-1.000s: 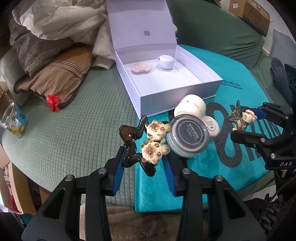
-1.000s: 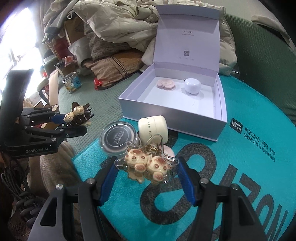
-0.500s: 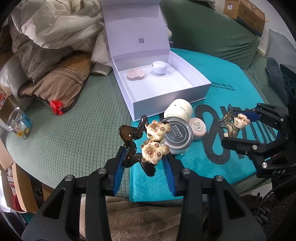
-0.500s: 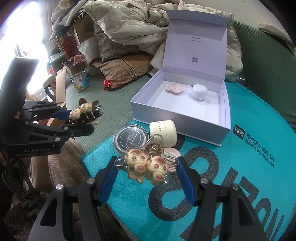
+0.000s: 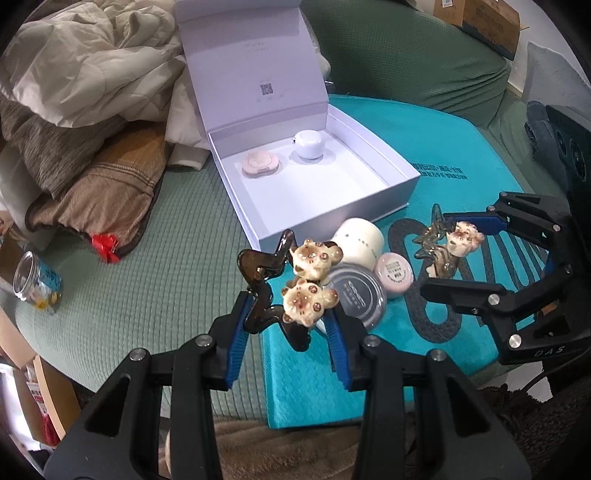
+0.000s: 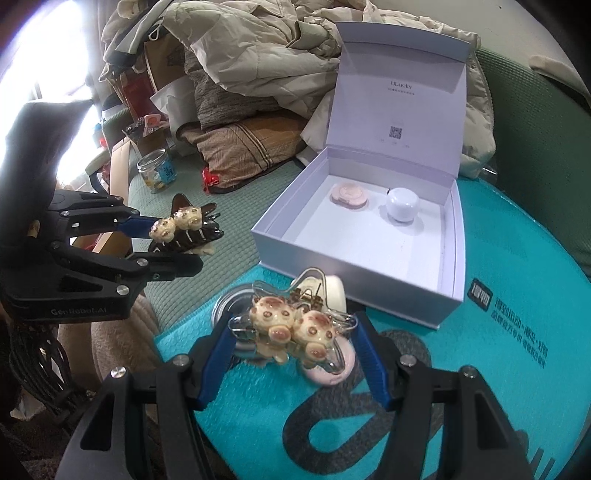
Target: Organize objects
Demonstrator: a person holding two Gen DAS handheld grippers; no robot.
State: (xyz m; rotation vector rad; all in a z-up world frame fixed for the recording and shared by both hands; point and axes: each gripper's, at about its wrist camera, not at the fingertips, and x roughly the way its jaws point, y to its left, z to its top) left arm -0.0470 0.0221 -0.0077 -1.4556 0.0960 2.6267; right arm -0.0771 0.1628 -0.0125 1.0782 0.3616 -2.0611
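Observation:
My left gripper (image 5: pixel 286 317) is shut on a brown hair claw clip with two cream bear charms (image 5: pixel 308 280), held above the mat's front edge; it also shows in the right wrist view (image 6: pixel 184 229). My right gripper (image 6: pixel 291 339) is shut on a clear hair claw clip with two bear charms (image 6: pixel 291 325), seen from the left wrist view too (image 5: pixel 448 242). An open white gift box (image 5: pixel 388 184) holds a pink compact (image 5: pixel 260 164) and a white jar (image 5: pixel 308 144). A cream jar (image 5: pixel 360 240), a grey-lidded tin (image 5: pixel 360 295) and a pink round case (image 5: pixel 395 269) lie on the teal mat (image 5: pixel 461 155) before the box.
Piled blankets and a striped pillow (image 5: pixel 92 177) lie left of the box. A glass jar (image 5: pixel 35 280) lies on the green quilt (image 5: pixel 166 277) at far left. A small red bow (image 5: pixel 105 245) sits by the pillow. Cardboard boxes (image 5: pixel 480 14) stand at the back right.
Both grippers have drawn back and up from the mat with their clips still held, so the box and jars look smaller and farther. Nothing on the mat has moved.

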